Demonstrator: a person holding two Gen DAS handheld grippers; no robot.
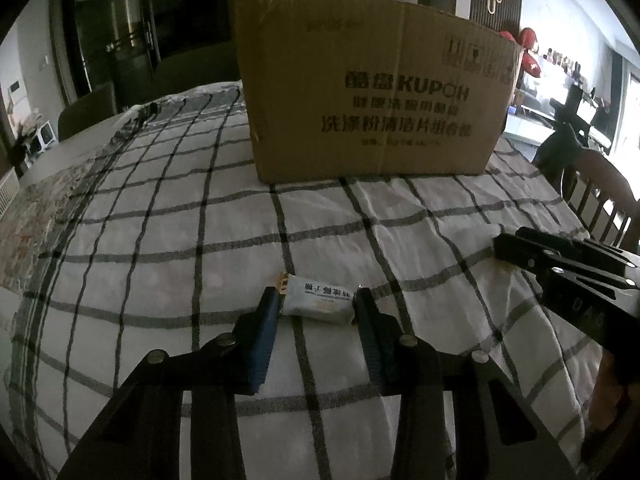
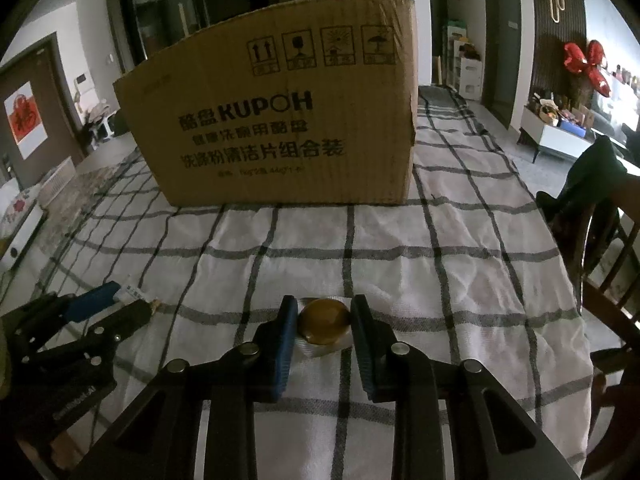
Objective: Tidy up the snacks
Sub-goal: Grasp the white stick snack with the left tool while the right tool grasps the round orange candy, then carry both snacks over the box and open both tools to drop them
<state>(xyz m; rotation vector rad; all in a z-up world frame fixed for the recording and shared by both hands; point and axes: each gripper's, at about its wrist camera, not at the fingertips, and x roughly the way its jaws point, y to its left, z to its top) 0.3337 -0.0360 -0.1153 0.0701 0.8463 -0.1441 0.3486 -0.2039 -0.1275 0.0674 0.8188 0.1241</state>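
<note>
Gripping a white snack packet (image 1: 318,298), the left claw (image 1: 316,300) mirrors the right claw (image 2: 324,312) clamping a brown sweet (image 2: 323,320).

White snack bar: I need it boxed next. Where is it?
In the left wrist view, the snack bar lies on the tablecloth between the left gripper fingers, nearer than the box.

1 box (image 2: 276,120) stands upper centre. 2 snacks lie on 1 checked cloth (image 2: 460,280): 1 white bar (image 1: 318,298) at lower centre of the left view, 1 brown round sweet (image 2: 324,320) at lower centre of the right view. 2 grippers: left (image 1: 316,304), right (image 2: 324,316). 1 chair (image 2: 608,264) at right edge.
</note>
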